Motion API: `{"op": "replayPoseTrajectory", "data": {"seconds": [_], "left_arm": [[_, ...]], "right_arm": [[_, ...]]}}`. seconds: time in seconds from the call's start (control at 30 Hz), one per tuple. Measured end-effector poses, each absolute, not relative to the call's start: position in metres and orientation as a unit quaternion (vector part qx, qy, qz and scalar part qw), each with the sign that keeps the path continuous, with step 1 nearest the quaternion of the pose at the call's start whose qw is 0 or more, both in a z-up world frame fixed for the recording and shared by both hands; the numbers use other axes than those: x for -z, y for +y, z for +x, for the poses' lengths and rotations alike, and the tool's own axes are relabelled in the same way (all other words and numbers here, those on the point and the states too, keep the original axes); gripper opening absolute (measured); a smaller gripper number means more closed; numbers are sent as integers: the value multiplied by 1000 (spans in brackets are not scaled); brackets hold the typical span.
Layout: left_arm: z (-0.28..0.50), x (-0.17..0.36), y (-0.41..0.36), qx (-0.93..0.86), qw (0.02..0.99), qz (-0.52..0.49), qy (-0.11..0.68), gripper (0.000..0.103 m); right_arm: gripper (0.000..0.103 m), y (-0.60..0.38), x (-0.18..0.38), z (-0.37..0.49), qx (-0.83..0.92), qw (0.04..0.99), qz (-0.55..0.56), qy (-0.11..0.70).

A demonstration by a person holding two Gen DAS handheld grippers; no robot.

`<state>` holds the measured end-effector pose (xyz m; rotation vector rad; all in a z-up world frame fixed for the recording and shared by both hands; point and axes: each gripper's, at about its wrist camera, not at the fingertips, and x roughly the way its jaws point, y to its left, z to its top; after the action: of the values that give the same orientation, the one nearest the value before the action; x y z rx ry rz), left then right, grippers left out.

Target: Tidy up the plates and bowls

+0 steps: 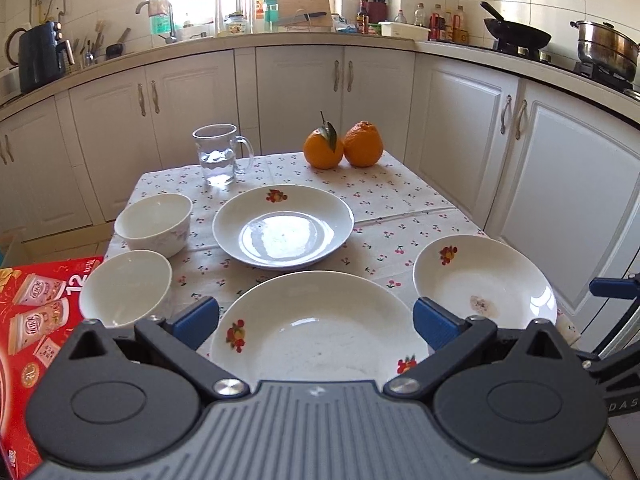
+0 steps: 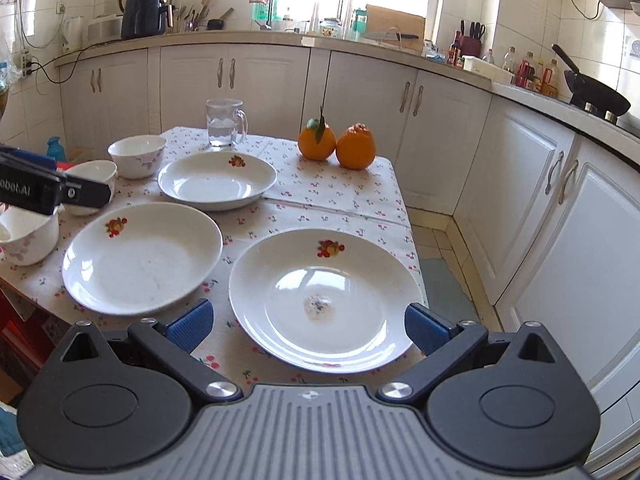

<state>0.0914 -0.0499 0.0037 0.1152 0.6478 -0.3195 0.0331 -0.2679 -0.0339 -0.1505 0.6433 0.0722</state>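
left claw [image 1: 316, 322] wide above near plate [image 1: 320, 328], right claw [image 2: 309, 324] wide over stained plate [image 2: 324, 300], both empty

Three white deep plates with a small fruit motif on the rim lie upright and apart on the cherry-print tablecloth: the far plate [image 2: 217, 179] at the middle, the near-left plate [image 2: 142, 258] by the front edge, and the near-right plate [image 2: 324, 298], which has a brownish smear at its centre and sits at the table's right corner. Along the left edge stand three empty white bowls: the far bowl [image 2: 137, 155], the middle bowl [image 2: 93, 178] tilted, and the near bowl [image 2: 28, 236] with a faint floral print.
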Motion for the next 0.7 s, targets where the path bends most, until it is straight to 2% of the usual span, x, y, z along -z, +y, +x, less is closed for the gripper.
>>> {"op": "replayPoseTrajectory", "data": {"seconds": [0.33, 0.7], "left_arm": [[147, 17, -105, 240, 895, 105, 361, 102], [204, 49, -183, 333, 837, 146, 410, 102]], "right_arm": [[103, -306, 94, 64, -46, 923, -50, 380], [103, -329, 114, 77, -105, 921, -38, 373]]}}
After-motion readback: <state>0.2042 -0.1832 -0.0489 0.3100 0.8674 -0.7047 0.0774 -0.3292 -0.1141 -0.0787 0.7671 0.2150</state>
